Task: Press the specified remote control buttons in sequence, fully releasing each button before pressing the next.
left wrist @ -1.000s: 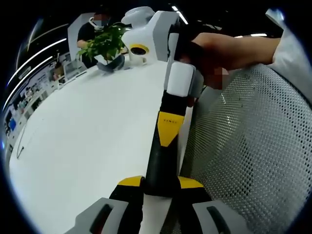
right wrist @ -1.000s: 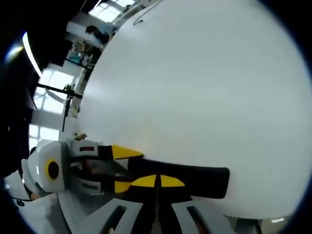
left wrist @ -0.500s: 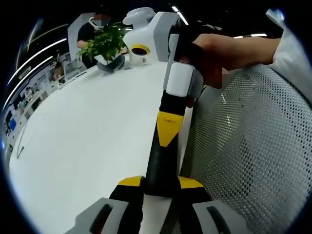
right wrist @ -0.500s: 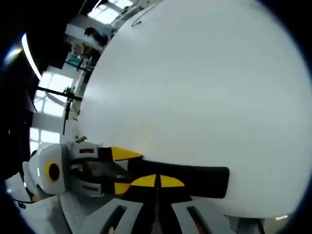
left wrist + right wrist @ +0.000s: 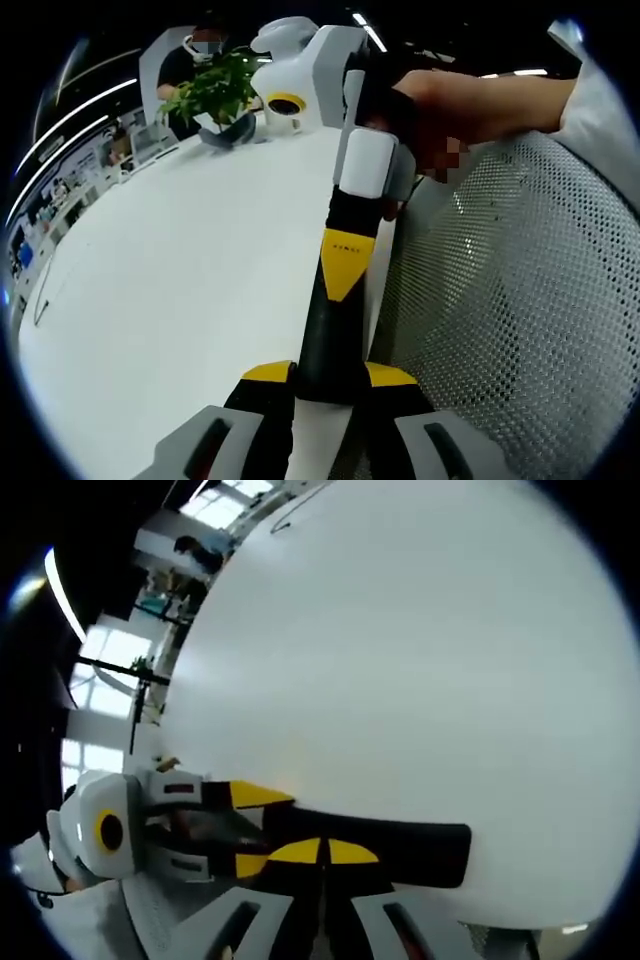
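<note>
Your white desk spreads wide; a mesh chair sits right. The black remote lies along the desk's near edge, pinched by your left tool and right tool. No press is visible; the button sequence seems pending.

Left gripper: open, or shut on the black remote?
Shut on it: in the left gripper view the left gripper has both yellow-tipped jaws pressed against the near end of the black remote, no gap showing.
</note>
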The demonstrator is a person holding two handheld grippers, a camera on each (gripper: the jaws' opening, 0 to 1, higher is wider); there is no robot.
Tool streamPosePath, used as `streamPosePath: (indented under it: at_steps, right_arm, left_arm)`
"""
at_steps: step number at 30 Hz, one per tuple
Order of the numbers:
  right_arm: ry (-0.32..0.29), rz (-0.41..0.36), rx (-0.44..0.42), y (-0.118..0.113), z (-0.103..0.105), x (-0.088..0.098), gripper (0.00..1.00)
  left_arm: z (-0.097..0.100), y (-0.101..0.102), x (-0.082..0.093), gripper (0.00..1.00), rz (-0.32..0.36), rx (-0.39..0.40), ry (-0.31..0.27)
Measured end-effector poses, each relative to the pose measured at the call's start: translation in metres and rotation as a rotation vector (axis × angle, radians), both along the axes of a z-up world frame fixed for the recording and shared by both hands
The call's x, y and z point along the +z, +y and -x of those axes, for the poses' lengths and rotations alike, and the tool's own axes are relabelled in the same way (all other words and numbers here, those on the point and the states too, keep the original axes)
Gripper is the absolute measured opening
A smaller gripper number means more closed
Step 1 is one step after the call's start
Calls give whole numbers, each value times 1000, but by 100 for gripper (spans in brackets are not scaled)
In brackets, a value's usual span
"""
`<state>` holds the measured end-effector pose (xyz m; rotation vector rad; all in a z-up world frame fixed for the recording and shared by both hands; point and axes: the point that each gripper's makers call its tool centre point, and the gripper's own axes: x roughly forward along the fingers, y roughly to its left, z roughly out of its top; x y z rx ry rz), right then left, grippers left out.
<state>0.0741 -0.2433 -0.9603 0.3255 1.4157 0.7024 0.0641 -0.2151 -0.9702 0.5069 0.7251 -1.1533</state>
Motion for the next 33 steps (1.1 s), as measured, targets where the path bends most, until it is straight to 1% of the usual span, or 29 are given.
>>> streamPosePath:
  at_steps: [2, 3, 4, 5, 6, 7, 12, 16, 18, 19, 20, 22, 33]
  right_arm:
    - [-5, 0, 2, 0, 0, 0, 0]
    - [-6, -14, 0, 2, 0, 2, 0]
    - [-7, -44, -11, 5, -1, 6, 0]
    - [-12, -90, -26, 10, -3, 11, 0]
    - [-13, -108, -30, 12, -4, 13, 0]
    - [-11, -108, -26, 12, -4, 12, 0]
    - [-7, -73, 16, 14, 1, 5, 0]
    - [-9, -58, 35, 14, 4, 4, 0]
    - [-5, -31, 47, 11, 6, 0, 0]
    - [-5, 16, 65, 5, 7, -5, 0]
    - [-8, -9, 55, 11, 7, -1, 0]
    - [-26, 1, 74, 11, 8, -1, 0]
    - [-35, 12, 77, 10, 5, -2, 0]
  left_arm:
    - [0, 0, 0, 25, -1, 0, 0]
    - [0, 0, 0, 25, -1, 0, 0]
    - [0, 1, 0, 25, -1, 0, 0]
    - [0, 1, 0, 25, -1, 0, 0]
    - [0, 1, 0, 25, -1, 0, 0]
    - [0, 1, 0, 25, 0, 0, 0]
    - [0, 1, -1, 25, -1, 0, 0]
    - [1, 1, -1, 25, -1, -1, 0]
    - [1, 1, -1, 25, -1, -1, 0]
    - [1, 1, -1, 25, -1, -1, 0]
    - [1, 1, 0, 25, -1, -2, -1]
    - [1, 1, 0, 25, -1, -1, -1]
    - [0, 1, 0, 25, 2, 6, 2]
